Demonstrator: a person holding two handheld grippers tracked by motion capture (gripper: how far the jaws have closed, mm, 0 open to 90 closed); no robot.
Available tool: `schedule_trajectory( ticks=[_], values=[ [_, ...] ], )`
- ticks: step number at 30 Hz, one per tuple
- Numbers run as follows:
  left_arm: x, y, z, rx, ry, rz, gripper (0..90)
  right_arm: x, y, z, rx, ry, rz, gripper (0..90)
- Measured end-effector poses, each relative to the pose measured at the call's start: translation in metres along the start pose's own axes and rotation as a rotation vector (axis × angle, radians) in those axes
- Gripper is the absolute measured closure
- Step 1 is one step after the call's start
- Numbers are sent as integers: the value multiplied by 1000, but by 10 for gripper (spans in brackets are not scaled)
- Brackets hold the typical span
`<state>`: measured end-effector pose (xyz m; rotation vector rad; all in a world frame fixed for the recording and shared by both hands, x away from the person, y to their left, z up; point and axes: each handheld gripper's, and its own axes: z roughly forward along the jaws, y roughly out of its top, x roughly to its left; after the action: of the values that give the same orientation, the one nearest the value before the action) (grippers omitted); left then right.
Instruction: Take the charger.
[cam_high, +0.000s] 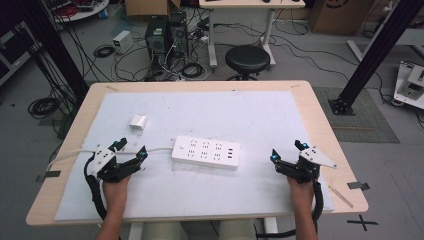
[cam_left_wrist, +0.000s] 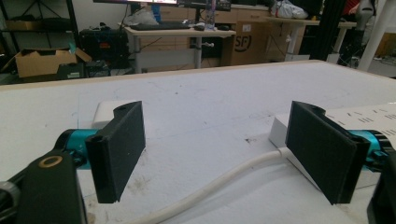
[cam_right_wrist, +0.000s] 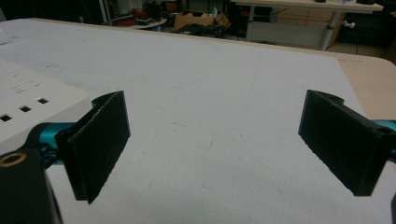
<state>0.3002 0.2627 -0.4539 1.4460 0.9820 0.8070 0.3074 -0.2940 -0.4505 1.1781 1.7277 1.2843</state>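
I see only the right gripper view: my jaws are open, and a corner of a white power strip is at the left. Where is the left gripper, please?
Observer: The left gripper is on the other side of the strip, over the mat, with its jaws open.
Operator: Is something between its jaws?
Observer: Yes. The strip's white cable lies on the mat and passes between them, but it is not gripped.
Operator: Is any other thing on the mat?
Observer: A small white block, maybe a charger, lies beyond the left gripper, apart from the strip.
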Motion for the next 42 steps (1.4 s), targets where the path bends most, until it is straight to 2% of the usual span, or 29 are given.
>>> schedule_trajectory(
  ticks=[3, 20, 22, 25, 26, 28, 29, 30, 35, 37, 38, 39, 40, 42],
  values=[
    [0, 0, 0, 0, 0, 0, 200, 0, 0, 0, 6, 0, 11, 90],
    [1, 0, 0, 7, -9, -3, 200, 0, 0, -1, -2, -2, -1, 90],
    [1, 0, 0, 4, -11, -11, 200, 0, 0, -1, -7, 0, -6, 90],
    [4, 1, 0, 9, 12, -46, 200, 1, -1, -1, -5, 0, 8, 90],
    [4, 2, -1, 13, 16, -64, 200, 0, -1, -1, -14, -2, -4, 90],
    [4, 2, -1, 13, 16, -64, 200, 0, -1, -1, -14, -2, -3, 90],
    [3, 8, -2, 4, 49, -50, 200, 0, 0, -1, -12, 0, -1, 90],
    [3, 12, -2, -5, 52, -49, 200, 0, 0, -1, -9, -1, 6, 90],
    [6, 40, 2, -28, 13, -51, 200, 0, 0, -1, -9, 3, 1, 91],
    [6, 53, 6, -12, 2, -26, 200, 0, 0, -1, -5, 0, 10, 91],
    [6, 59, 8, -5, -5, -15, 200, 0, 0, -1, -13, 0, -3, 91],
    [7, 67, 10, 4, -10, 1, 200, 1, 0, -1, -4, 0, 9, 91],
    [7, 74, 12, 8, -10, 11, 200, 1, 0, -1, -9, -1, -1, 90],
    [8, 88, 15, 4, -12, 28, 200, 1, 0, -1, -4, 2, 9, 90]
  ],
)
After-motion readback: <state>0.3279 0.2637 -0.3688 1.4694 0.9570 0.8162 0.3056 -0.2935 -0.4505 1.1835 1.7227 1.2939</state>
